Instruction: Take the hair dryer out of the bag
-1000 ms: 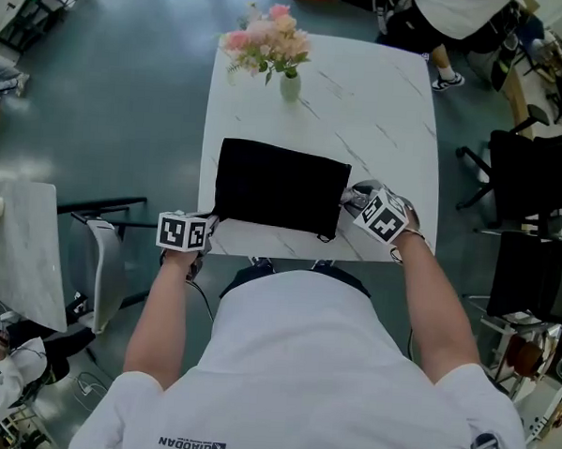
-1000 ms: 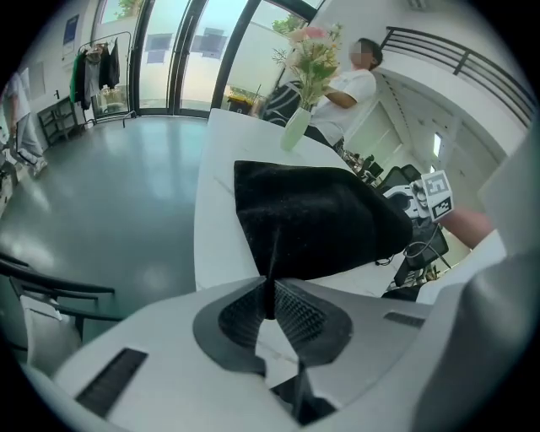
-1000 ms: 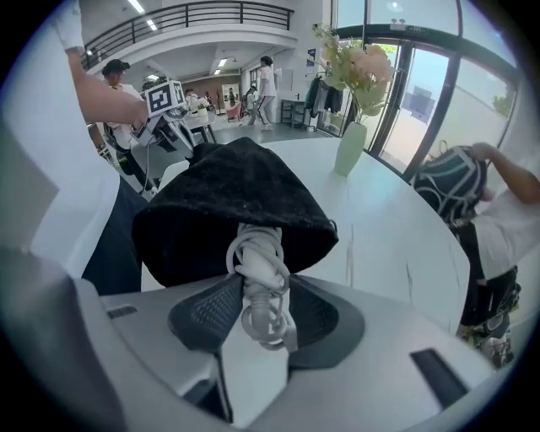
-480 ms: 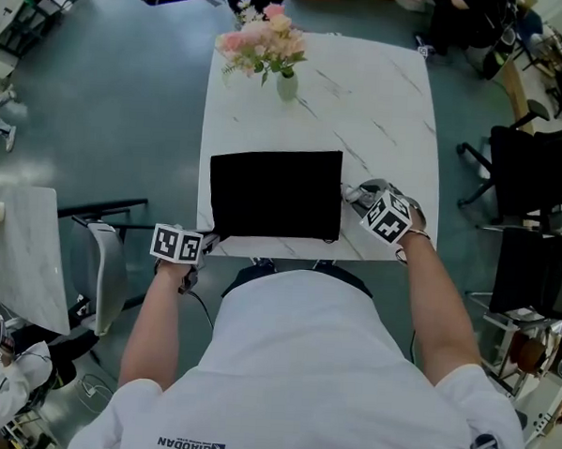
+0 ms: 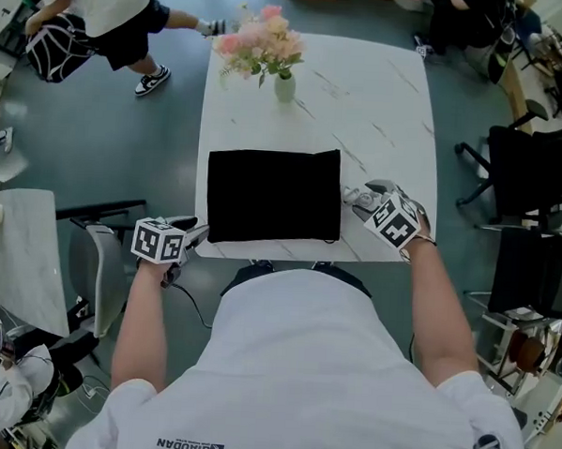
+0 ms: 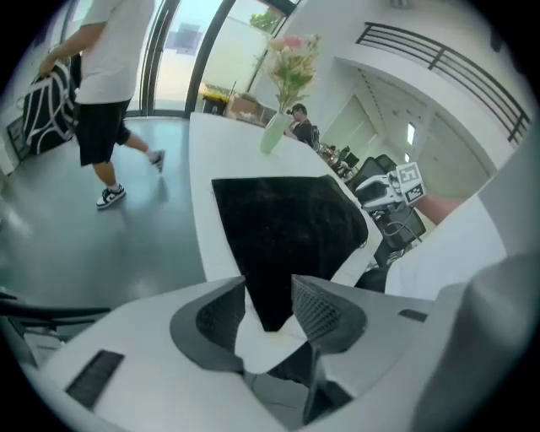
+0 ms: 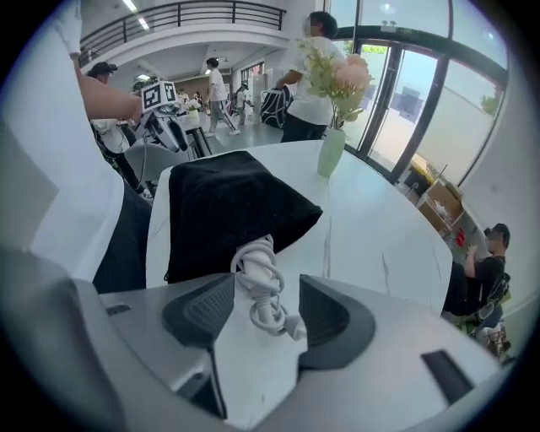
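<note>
Bag point(image 5: 274, 195) is lying limp on the surface point(image 5: 382, 93), likely hiding the stiff hair dryer; its springy cord point(image 7: 257, 253), poking out, is offering a hold. Left gripper point(image 6: 268, 294) and right gripper point(image 7: 266, 291) fingers have just been opening, loosely straddling bag corner and cord.

The bag point(image 5: 274, 195) lies on the table's point(image 5: 391, 103) near half. A vase point(image 5: 284, 86) stands at its 12 o'clock, well apart. 1 coiled cord point(image 7: 263, 287) lies at its 3 o'clock edge.
</note>
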